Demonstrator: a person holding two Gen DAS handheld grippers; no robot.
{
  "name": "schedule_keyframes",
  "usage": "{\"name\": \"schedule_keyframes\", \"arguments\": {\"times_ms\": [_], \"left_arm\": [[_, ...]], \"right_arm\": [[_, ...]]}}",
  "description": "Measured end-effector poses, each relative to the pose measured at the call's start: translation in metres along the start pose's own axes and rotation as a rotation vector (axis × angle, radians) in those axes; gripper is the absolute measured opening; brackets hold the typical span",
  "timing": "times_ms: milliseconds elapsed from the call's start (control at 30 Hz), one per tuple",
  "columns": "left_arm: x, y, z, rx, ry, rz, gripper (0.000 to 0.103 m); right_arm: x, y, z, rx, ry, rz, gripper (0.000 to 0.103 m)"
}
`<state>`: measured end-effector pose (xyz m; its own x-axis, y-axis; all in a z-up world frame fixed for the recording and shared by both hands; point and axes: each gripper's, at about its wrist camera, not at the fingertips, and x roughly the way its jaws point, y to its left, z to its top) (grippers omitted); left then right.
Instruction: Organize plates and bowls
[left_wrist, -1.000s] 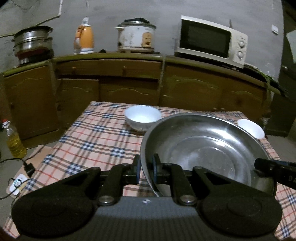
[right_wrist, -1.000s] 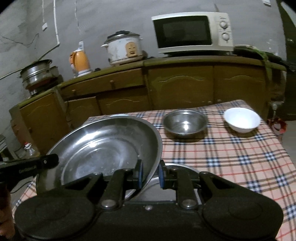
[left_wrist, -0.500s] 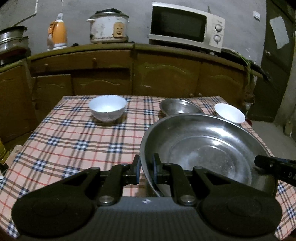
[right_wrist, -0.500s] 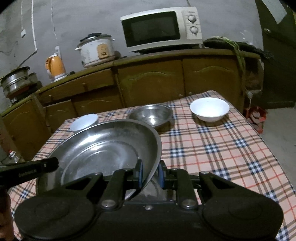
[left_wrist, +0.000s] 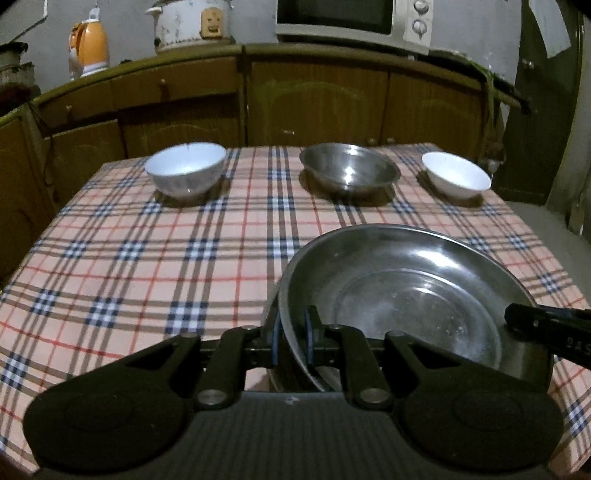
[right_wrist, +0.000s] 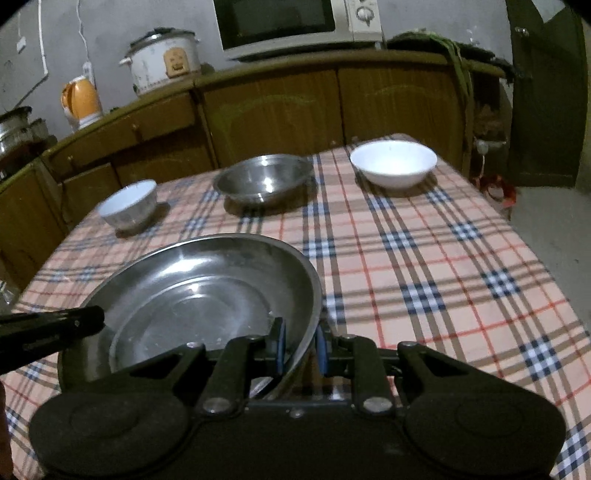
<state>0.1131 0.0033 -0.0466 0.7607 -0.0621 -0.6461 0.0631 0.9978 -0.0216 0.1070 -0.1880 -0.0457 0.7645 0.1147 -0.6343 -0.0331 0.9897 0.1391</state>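
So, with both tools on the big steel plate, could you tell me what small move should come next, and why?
Probably lower the big steel plate flat onto the tablecloth. The left tool and right tool each clamp its rim on opposite sides, and the cloth near it looks bare; the three bowls sit along the far edge.

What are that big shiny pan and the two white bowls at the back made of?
The large round silver pan looks like stainless steel: grey, mirror-like glints. The left white bowl and right white bowl look like glazed ceramic, smooth and glossy, though melamine is possible.
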Motion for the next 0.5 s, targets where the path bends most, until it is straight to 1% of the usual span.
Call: {"name": "schedule_keyframes", "arguments": {"times_ms": [300, 500], "left_arm": [[0.016, 0.0, -0.008, 0.013, 0.026, 0.007, 0.015], [0.021, 0.001, -0.012, 0.023, 0.019, 0.02, 0.017]], "right_arm": [[0.017, 0.0, -0.01, -0.02, 0.025, -0.016, 0.023], [0.025, 0.005, -0.012, -0.043, 0.027, -0.021, 0.024]]}}
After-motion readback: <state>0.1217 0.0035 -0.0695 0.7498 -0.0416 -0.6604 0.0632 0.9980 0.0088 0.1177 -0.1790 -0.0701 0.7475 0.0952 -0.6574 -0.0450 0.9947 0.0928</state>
